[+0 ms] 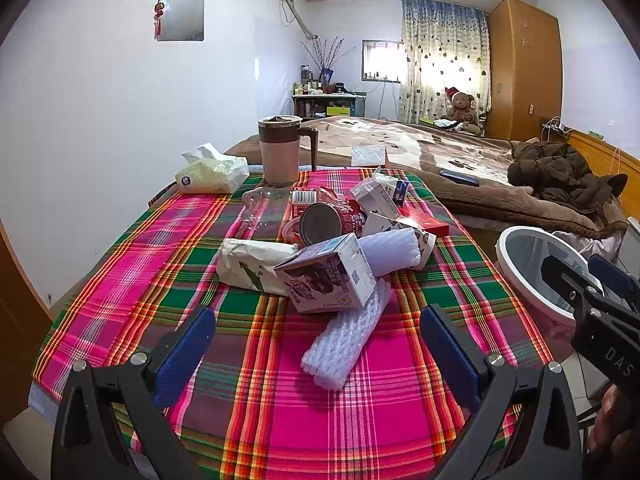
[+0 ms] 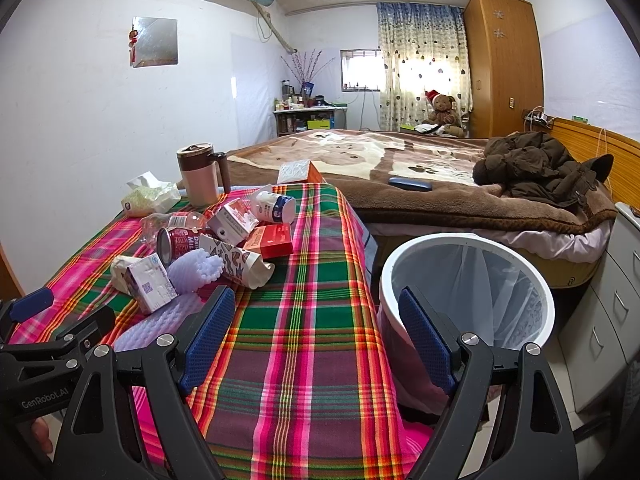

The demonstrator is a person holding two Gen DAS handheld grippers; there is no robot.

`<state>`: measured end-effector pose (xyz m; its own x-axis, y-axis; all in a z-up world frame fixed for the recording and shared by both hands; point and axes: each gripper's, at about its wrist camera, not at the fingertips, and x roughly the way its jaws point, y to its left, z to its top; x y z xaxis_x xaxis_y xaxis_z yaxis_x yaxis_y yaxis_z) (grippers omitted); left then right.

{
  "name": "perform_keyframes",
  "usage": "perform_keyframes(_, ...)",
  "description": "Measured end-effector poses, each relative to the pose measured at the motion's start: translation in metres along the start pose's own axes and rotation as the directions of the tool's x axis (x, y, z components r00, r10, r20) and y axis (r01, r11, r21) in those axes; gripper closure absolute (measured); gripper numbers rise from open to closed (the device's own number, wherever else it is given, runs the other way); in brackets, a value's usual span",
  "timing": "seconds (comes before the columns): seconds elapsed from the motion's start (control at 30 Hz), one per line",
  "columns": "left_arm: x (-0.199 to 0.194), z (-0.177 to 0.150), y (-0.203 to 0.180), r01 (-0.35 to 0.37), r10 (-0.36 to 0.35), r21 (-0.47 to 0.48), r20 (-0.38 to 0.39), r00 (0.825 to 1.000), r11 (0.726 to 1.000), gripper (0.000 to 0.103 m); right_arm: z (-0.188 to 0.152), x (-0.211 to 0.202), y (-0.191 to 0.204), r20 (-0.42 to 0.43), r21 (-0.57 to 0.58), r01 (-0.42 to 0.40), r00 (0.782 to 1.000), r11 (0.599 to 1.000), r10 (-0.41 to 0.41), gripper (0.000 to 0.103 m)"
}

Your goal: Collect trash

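Observation:
A pile of trash lies on the plaid tablecloth point(image 1: 280, 420): a purple milk carton point(image 1: 328, 276), white foam netting point(image 1: 348, 336), a tipped can point(image 1: 320, 224), a crushed clear bottle point(image 1: 264, 204), more cartons point(image 1: 380, 196) and a red box point(image 1: 428, 222). The pile also shows in the right wrist view, with the carton point(image 2: 150, 282) and red box point(image 2: 270, 242). My left gripper point(image 1: 316, 354) is open, just short of the foam netting. My right gripper point(image 2: 316, 340) is open and empty over the table's right edge, beside a white lined trash bin point(image 2: 468, 292).
A brown-lidded mug point(image 1: 280, 148) and a tissue pack point(image 1: 212, 172) stand at the table's back. A bed point(image 2: 440, 176) with a brown blanket and a dark jacket point(image 2: 536, 168) lies behind. White drawers point(image 2: 612, 308) stand right of the bin.

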<state>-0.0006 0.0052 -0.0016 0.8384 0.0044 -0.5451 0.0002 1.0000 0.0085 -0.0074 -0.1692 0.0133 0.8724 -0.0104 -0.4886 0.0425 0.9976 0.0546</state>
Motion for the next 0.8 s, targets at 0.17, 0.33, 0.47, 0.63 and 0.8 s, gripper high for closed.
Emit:
perform_keyframes(0.17,0.0001,-0.0005,-0.0004,-0.002,0.002,0.001,0.0,1.0,1.0,0.0,0.0001,-0.0006,-0.0005,0.0,0.0,0.001,1.0,1.0,-0.001,0.017)
perform_keyframes(0.33,-0.0005,-0.0008,0.0004,0.0,0.0,0.0,0.0,1.0,1.0,0.0,0.0001,-0.0006,-0.0006,0.0,0.001,0.0,1.0,1.0,0.0,0.017)
perform_keyframes(0.47,-0.0006,-0.001,0.0003,0.0,0.0,0.0,-0.001,1.0,1.0,0.0,0.0002,-0.0007,-0.0007,0.0,0.0,-0.001,1.0,1.0,0.001,0.017)
perform_keyframes(0.63,-0.0008,-0.0012,0.0006,0.001,-0.001,-0.001,-0.001,1.0,1.0,0.0,0.0002,-0.0008,-0.0015,0.0,0.001,-0.001,1.0,1.0,0.001,0.017)
perform_keyframes(0.8,-0.0009,-0.001,0.0006,0.001,-0.001,0.0,-0.002,1.0,1.0,0.0,0.0004,-0.0014,-0.0014,0.002,0.002,0.001,1.0,1.0,-0.001,0.017)
